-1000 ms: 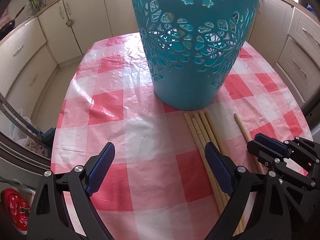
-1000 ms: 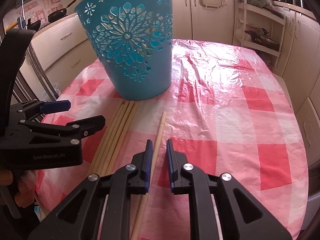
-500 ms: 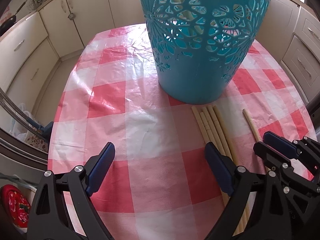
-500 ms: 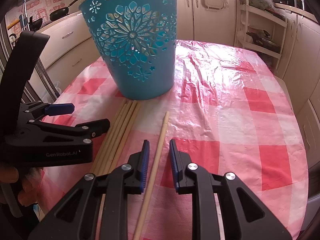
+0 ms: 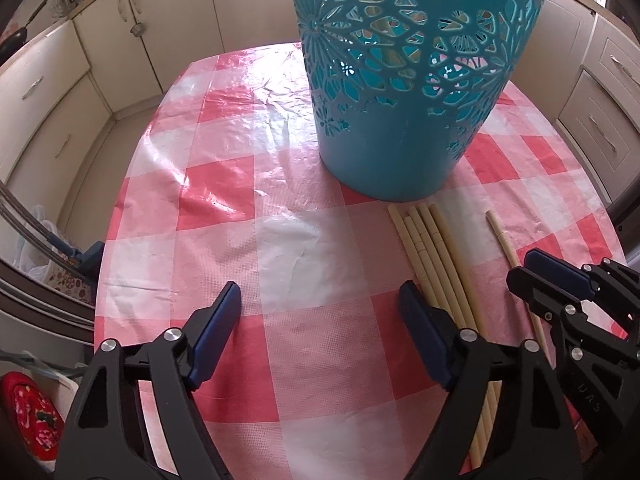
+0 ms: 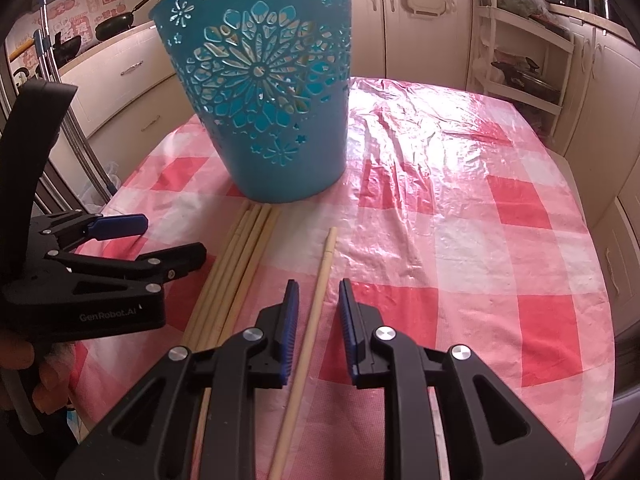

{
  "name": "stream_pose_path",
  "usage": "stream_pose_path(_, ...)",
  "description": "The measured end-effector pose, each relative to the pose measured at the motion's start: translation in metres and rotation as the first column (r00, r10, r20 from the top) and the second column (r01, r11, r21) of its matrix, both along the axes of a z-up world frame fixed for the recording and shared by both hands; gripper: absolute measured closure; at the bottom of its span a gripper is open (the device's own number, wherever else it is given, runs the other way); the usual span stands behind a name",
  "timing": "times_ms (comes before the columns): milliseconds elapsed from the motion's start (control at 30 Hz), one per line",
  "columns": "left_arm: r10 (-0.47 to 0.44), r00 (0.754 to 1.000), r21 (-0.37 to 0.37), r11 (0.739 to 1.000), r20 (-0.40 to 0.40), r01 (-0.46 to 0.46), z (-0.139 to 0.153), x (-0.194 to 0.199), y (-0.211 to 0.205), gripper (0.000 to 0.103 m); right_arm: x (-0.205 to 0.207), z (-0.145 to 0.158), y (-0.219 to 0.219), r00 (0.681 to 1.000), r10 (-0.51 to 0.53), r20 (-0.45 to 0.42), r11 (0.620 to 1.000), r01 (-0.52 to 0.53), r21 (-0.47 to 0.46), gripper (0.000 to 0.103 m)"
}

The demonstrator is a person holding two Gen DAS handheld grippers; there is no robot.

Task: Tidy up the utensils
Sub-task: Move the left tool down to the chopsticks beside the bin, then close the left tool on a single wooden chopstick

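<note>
A teal cut-out basket (image 5: 400,128) (image 6: 272,120) stands upright on the red-and-white checked table (image 5: 224,184). In front of it lies a bundle of several wooden chopsticks (image 5: 432,256) (image 6: 236,264). One single chopstick (image 5: 500,232) (image 6: 325,256) lies apart to their right. My left gripper (image 5: 320,300) (image 6: 168,240) hovers over bare cloth just left of the bundle; its jaws are closing with nothing between them. My right gripper (image 6: 318,292) (image 5: 520,270) straddles the single chopstick with narrow jaws, and a gap shows on each side of the stick.
Cream kitchen cabinets (image 5: 60,92) ring the table, and its rounded edge drops off at the left and right. A person's hand (image 6: 24,360) holds the left gripper. A white shelf rack (image 6: 520,60) stands behind on the right, woks (image 6: 116,24) on the left counter.
The left gripper's jaws have narrowed, and its view has drifted a little toward the basket. The right gripper stays astride the single chopstick with its jaws slightly wider.
</note>
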State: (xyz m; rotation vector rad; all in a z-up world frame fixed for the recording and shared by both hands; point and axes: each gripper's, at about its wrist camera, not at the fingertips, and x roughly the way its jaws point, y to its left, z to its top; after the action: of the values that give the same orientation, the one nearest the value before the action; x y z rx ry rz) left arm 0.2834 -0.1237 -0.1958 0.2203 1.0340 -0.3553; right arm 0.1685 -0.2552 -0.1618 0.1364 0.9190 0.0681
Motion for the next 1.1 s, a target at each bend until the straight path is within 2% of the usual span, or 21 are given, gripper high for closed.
stream_pose_path(133, -0.018, 1.000, -0.005, 1.000, 0.004, 0.018, 0.002, 0.002, 0.006, 0.045, 0.000, 0.000, -0.002, 1.000, -0.010, -0.008, 1.000, 0.010, -0.003, 0.083)
stream_pose_path(233, -0.024, 1.000, -0.009, 1.000, 0.003, 0.024, 0.003, 0.005, 0.010, 0.049, 0.001, 0.000, -0.006, 1.000, -0.022, -0.010, 1.000, 0.022, 0.011, 0.081)
stream_pose_path(367, -0.018, 1.000, -0.024, 1.000, -0.005, 0.017, 0.003, 0.010, 0.011, 0.050, 0.007, 0.000, -0.009, 0.999, -0.028, -0.016, 0.999, 0.029, 0.034, 0.069)
stream_pose_path(533, 0.005, 1.000, -0.049, 0.999, -0.019, -0.006, 0.003, 0.015, 0.011, 0.050, 0.010, 0.000, -0.012, 0.999, -0.033, -0.016, 0.998, 0.034, 0.053, 0.069)
stream_pose_path(667, -0.019, 0.998, -0.124, 0.992, -0.059, 0.012, 0.005, 0.015, 0.005, 0.049, 0.013, 0.000, -0.015, 0.999, -0.047, -0.015, 0.997, 0.048, 0.061, 0.069)
stream_pose_path(933, -0.054, 0.998, -0.065, 0.996, -0.019, 0.053, 0.004, 0.003, -0.020, 0.048, 0.013, -0.001, -0.016, 0.999, -0.046, -0.012, 0.997, 0.047, 0.065, 0.069)
stream_pose_path(1033, -0.038, 0.997, -0.129, 0.991, -0.061, 0.030, 0.005, 0.005, -0.013, 0.048, 0.013, -0.001, -0.016, 0.999, -0.048, -0.011, 0.997, 0.048, 0.064, 0.068)
stream_pose_path(1100, -0.039, 0.998, -0.118, 0.992, -0.055, 0.033, 0.004, 0.004, -0.014, 0.048, 0.013, -0.001, -0.016, 0.999, -0.047, -0.009, 0.997, 0.047, 0.063, 0.068)
